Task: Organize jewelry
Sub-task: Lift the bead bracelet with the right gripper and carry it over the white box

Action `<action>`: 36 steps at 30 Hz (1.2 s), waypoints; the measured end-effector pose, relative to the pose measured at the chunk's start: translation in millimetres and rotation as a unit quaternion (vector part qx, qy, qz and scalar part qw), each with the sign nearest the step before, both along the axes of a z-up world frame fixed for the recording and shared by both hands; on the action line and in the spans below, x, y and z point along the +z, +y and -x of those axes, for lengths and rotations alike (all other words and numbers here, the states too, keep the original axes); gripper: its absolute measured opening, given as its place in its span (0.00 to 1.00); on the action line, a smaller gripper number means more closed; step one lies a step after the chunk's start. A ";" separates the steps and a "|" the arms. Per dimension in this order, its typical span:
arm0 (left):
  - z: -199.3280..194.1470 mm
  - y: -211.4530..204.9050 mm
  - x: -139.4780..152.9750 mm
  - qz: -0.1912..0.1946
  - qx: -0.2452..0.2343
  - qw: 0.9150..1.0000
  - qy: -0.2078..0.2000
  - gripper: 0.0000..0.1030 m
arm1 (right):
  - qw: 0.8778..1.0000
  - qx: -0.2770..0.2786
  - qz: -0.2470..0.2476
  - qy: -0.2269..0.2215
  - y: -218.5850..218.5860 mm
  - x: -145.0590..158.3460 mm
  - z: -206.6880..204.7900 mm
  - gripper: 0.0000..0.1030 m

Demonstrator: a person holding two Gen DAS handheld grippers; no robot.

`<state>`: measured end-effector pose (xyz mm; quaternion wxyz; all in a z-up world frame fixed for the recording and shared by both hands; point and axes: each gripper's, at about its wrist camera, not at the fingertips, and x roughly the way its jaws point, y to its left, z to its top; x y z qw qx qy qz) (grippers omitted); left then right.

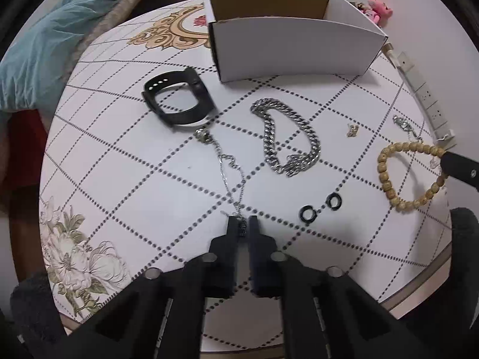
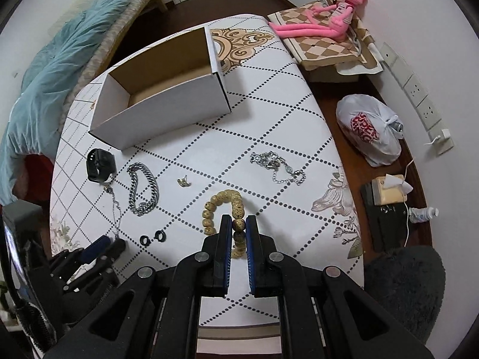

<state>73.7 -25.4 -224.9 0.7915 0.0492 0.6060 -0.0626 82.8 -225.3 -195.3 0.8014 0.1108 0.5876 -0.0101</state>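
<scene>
My left gripper [image 1: 241,223] points down at the table and is shut on the lower end of a thin silver necklace [image 1: 230,176], with a small dark pendant between its fingertips. My right gripper [image 2: 238,223] is shut on a tan wooden bead bracelet [image 2: 214,209], one bead pinched between the blue pads. A black smartwatch [image 1: 179,101], a chunky silver chain [image 1: 284,137], two black rings [image 1: 320,207], a small gold earring [image 1: 352,130] and a silver bracelet [image 2: 275,164] lie loose on the tablecloth. An open white cardboard box [image 1: 293,45] stands at the far side.
The round table [image 2: 269,113] has a white cloth with dotted diamond lines. A bed with a teal blanket [image 2: 60,68] lies to the left. To the right are a pink plush toy [image 2: 323,21], a white plastic bag [image 2: 368,128], wall sockets [image 2: 419,95] and a dark fuzzy seat [image 2: 404,284].
</scene>
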 end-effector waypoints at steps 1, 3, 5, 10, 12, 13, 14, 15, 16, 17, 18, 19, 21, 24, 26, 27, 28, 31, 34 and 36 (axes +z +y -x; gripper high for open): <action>0.2 1.3 1.0 0.006 0.001 1.000 -0.001 0.03 | 1.000 0.000 0.000 0.000 0.3 0.1 0.3 0.09; -0.8 3.9 7.5 0.025 0.008 1.000 -0.002 0.00 | 1.000 0.001 -0.001 0.000 0.6 0.9 0.4 0.09; 0.1 9.9 17.3 0.042 0.016 0.999 -0.006 0.00 | 1.000 0.002 -0.006 -0.004 0.7 4.4 1.2 0.09; 1.4 32.2 72.0 0.091 0.031 0.995 -0.040 0.00 | 0.999 0.000 -0.031 -0.016 -0.1 20.6 0.4 0.09; -0.7 35.6 93.6 0.106 0.033 0.992 -0.058 0.00 | 0.999 0.000 -0.041 -0.023 -0.4 28.9 -1.3 0.09; -1.8 37.5 106.6 0.113 0.033 0.991 -0.068 0.00 | 0.999 0.001 -0.047 -0.027 -0.6 34.5 -2.9 0.09; -4.8 40.8 117.6 0.120 0.033 0.989 -0.076 0.00 | 0.998 0.003 -0.055 -0.031 -0.6 40.6 -5.0 0.09; -6.5 41.5 128.7 0.128 0.032 0.988 -0.083 0.00 | 0.998 0.005 -0.061 -0.036 0.4 46.7 -7.3 0.09; -9.3 40.6 140.6 0.136 0.030 0.986 -0.091 0.00 | 0.997 0.008 -0.065 -0.040 0.6 52.5 -9.7 0.09; -17.2 38.9 149.5 0.142 0.027 0.985 -0.097 0.00 | 0.996 0.011 -0.071 -0.047 1.1 61.0 -13.3 0.09; -21.6 37.1 157.6 0.150 0.023 0.983 -0.101 0.00 | 0.996 0.015 -0.075 -0.054 1.9 68.9 -16.5 0.09; -28.0 34.2 165.9 0.160 0.019 0.981 -0.106 0.00 | 0.995 0.020 -0.079 -0.060 2.5 76.2 -19.8 0.09; -39.9 27.5 182.6 0.170 0.009 0.978 -0.117 0.00 | 0.993 0.030 -0.088 -0.072 4.1 92.1 -28.5 0.09; -58.3 17.4 201.4 0.177 -0.008 0.975 -0.132 0.00 | 0.990 0.052 -0.091 -0.093 9.7 116.6 -47.0 0.09; -72.6 12.8 208.1 0.178 -0.014 0.974 -0.138 0.00 | 0.989 0.066 -0.082 -0.106 15.9 129.2 -65.6 0.09; -83.0 10.4 209.2 0.177 -0.017 0.974 -0.139 0.00 | 0.989 0.070 -0.077 -0.110 18.8 132.7 -75.0 0.09; -92.3 9.4 208.5 0.177 -0.017 0.974 -0.138 0.00 | 0.988 0.074 -0.072 -0.111 20.8 134.0 -82.4 0.09; -117.5 7.7 201.1 0.178 -0.017 0.976 -0.125 0.00 | 0.989 0.082 -0.065 -0.105 27.8 130.6 -113.4 0.09; -134.6 13.4 193.7 0.184 -0.007 0.976 -0.116 0.00 | 0.990 0.081 -0.056 -0.099 31.8 123.7 -138.5 0.09; -129.2 21.6 190.4 0.171 0.008 0.978 -0.121 0.03 | 0.990 0.079 -0.059 -0.098 30.7 122.2 -146.6 0.09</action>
